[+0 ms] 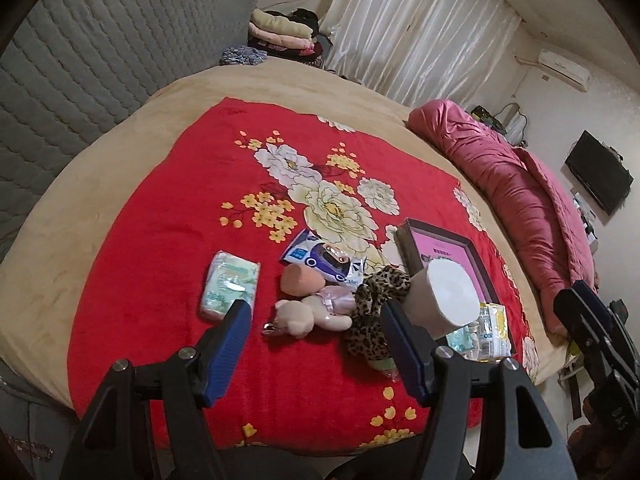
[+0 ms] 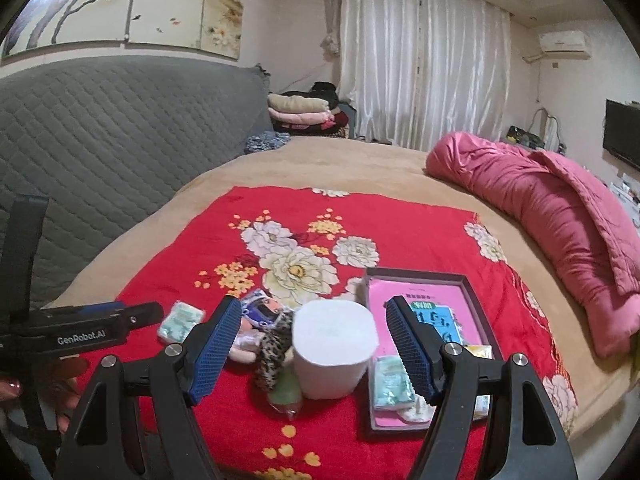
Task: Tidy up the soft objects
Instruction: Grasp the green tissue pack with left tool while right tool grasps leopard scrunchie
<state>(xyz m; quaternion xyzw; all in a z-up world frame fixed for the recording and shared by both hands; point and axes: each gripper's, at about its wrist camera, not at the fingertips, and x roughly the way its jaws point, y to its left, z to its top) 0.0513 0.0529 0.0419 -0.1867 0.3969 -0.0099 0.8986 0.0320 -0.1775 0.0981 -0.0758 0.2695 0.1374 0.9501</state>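
Note:
Soft things lie in a cluster on a red flowered blanket (image 1: 168, 240): a tissue pack (image 1: 229, 286), a blue wipes pack (image 1: 324, 258), a small plush bear (image 1: 308, 314), a leopard-print cloth (image 1: 376, 320) and a white paper roll (image 1: 444, 296) standing upright. My left gripper (image 1: 316, 344) hovers open in front of the bear, holding nothing. My right gripper (image 2: 314, 346) is open too, short of the paper roll (image 2: 334, 352), pads clear of it. A dark-rimmed tray (image 2: 476, 292) with a pink bottom holds another tissue pack (image 2: 390, 380).
A rolled pink quilt (image 2: 552, 216) lies along the bed's right side. A grey quilted headboard (image 2: 100, 128) rises on the left, with folded clothes (image 2: 304, 114) stacked behind the bed. A hand (image 2: 12, 390) holds the left gripper (image 2: 136, 316) at the left edge.

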